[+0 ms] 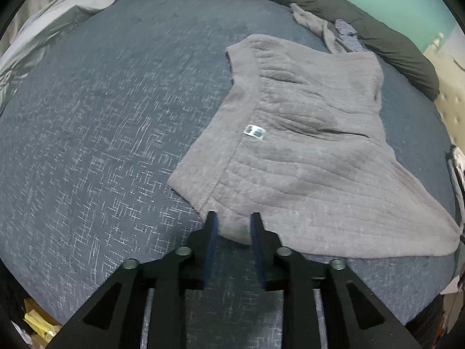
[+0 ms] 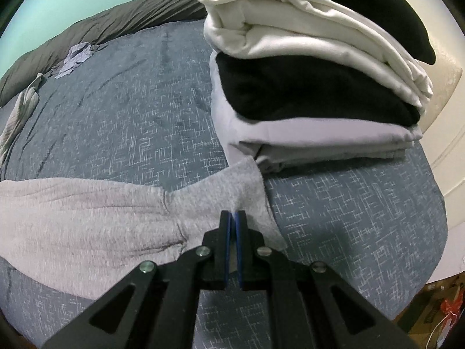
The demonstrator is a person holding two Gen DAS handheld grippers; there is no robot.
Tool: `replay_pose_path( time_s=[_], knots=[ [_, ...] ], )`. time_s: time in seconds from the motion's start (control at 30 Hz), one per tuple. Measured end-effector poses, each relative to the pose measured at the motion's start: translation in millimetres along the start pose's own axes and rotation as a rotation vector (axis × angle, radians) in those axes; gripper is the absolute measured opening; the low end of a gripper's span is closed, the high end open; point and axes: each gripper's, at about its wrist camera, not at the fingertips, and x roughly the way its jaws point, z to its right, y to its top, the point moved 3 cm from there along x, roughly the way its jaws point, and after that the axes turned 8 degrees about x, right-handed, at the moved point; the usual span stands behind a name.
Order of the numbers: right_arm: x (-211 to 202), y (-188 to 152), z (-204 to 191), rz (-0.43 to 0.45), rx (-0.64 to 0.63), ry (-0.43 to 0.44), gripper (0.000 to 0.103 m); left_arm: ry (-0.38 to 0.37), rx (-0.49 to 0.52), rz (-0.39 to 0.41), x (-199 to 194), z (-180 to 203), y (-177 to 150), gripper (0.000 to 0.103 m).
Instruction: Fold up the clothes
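A grey ribbed garment (image 1: 305, 145) lies spread flat on the blue patterned bedspread (image 1: 101, 133), with a small white label on it. My left gripper (image 1: 232, 218) stands open at its near hem, the fabric edge lying between the two fingers. In the right wrist view the same grey garment (image 2: 87, 218) stretches to the left. My right gripper (image 2: 233, 216) is shut on its near corner, where the cloth bunches up at the fingertips.
A stack of folded clothes (image 2: 314, 87) in black, white and pale grey sits on the bed just beyond the right gripper. A dark duvet (image 1: 348, 8) runs along the far edge. Small loose garments (image 2: 75, 58) lie near it. The bedspread's left half is bare.
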Motion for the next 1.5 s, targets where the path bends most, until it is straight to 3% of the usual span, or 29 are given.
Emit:
replay_pose_path(
  time_s=[0.03,0.43,0.67,0.93,1.17,1.5],
  knots=[
    [-1.0,-0.8,-1.5,-0.002,0.001,-0.002,0.003,-0.001,-0.011,-0.003,3.0,-3.2,-0.4,0.044],
    [4.2,-4.4,0.8,-0.045,0.03,-0.012,0.003,-0.018,-0.128,0.01,32.2,-23.7,3.0,0.044],
    [31.3,13.6,-25.6,-0.058,0.024,-0.021,0.003,-0.03,-0.147,0.034,31.5,-28.5,3.0,0.014],
    [20.1,18.8,-23.2,-0.058,0.033,-0.004,0.003,-0.05,-0.135,0.139,-27.5,-28.2,15.7,0.01],
    [-12.8,20.5,-12.0,-0.049,-0.006,0.027,0.003,-0.039,-0.095,0.144,-64.5,-31.4,19.3,0.009],
    [9.7,13.8,-20.7,-0.109,-0.026,0.017,0.003,-0.019,-0.15,0.072,-33.1,-51.3,-6.5,0.009]
  ],
)
